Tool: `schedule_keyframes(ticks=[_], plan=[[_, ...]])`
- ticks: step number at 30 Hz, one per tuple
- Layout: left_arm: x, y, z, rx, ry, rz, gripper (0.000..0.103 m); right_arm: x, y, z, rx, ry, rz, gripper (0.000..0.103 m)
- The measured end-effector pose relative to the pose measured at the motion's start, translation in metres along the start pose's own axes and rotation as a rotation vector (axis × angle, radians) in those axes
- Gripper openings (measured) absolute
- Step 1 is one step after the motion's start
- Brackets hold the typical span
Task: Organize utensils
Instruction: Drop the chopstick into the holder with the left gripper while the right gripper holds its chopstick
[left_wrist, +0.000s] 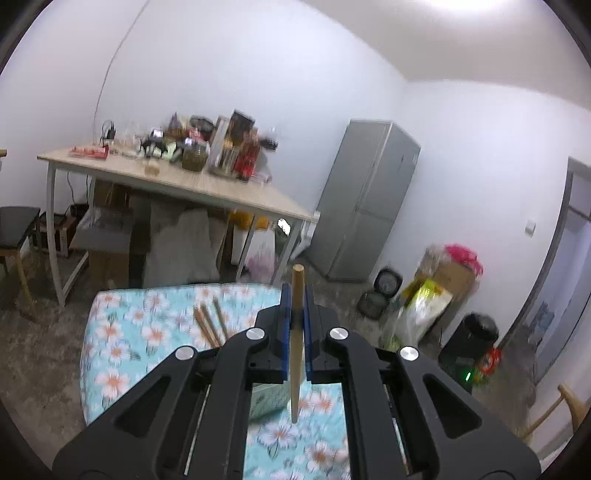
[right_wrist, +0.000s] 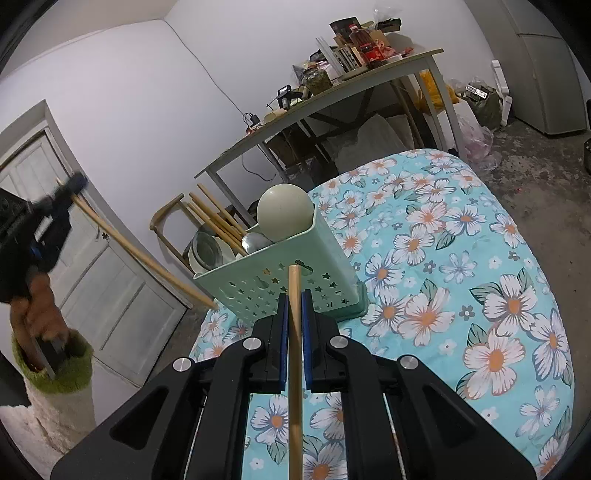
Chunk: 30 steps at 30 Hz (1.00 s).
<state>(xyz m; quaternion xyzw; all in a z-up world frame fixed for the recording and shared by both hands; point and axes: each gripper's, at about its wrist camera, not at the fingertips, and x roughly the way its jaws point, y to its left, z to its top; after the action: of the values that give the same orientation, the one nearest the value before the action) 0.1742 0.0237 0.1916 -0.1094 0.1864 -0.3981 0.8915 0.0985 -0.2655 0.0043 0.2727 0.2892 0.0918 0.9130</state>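
My left gripper (left_wrist: 296, 299) is shut on a wooden chopstick (left_wrist: 296, 354) that runs along its fingers, held above the floral-cloth table (left_wrist: 122, 354). Several loose chopsticks (left_wrist: 210, 323) lie on the cloth ahead to the left. My right gripper (right_wrist: 294, 302) is shut on another wooden chopstick (right_wrist: 294, 350), just in front of a mint-green utensil basket (right_wrist: 284, 273). The basket holds several chopsticks (right_wrist: 216, 218), a metal spoon (right_wrist: 255, 240) and a pale round ladle (right_wrist: 284, 212). The left gripper with its chopstick (right_wrist: 147, 258) also shows at the left of the right wrist view.
A wooden table (left_wrist: 207, 184) loaded with bottles and jars stands behind, with boxes and bags under it. A grey fridge (left_wrist: 369, 199) stands against the far wall. Bags, a black bin (left_wrist: 469, 343) and pots sit on the floor. A door (right_wrist: 92, 266) is at the left.
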Motion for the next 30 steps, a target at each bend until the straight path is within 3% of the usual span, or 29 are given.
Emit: schedule_keyframes(ticks=[5, 12, 22, 26, 27, 30], plan=[[-0.007, -0.004, 0.020, 0.015, -0.102, 0.024, 0.005, 0.002, -0.004, 0.000, 0.006, 0.004, -0.001, 0.007], [0.019, 0.004, 0.018, 0.053, -0.139, 0.123, 0.005, 0.005, -0.004, 0.000, 0.006, 0.012, 0.001, 0.007], [0.063, 0.039, -0.007, -0.042, -0.082, 0.090, 0.005, 0.009, -0.003, -0.001, -0.002, 0.029, -0.013, 0.007], [0.076, 0.053, -0.023, -0.085, -0.016, 0.067, 0.006, 0.010, -0.003, -0.001, -0.003, 0.030, -0.018, 0.007], [0.078, 0.056, -0.026, -0.096, 0.000, 0.063, 0.007, 0.009, -0.002, 0.000, -0.007, 0.027, -0.020, 0.007], [0.077, 0.061, -0.031, -0.106, 0.008, 0.069, 0.032, 0.006, 0.002, 0.002, -0.016, 0.020, -0.025, 0.007]])
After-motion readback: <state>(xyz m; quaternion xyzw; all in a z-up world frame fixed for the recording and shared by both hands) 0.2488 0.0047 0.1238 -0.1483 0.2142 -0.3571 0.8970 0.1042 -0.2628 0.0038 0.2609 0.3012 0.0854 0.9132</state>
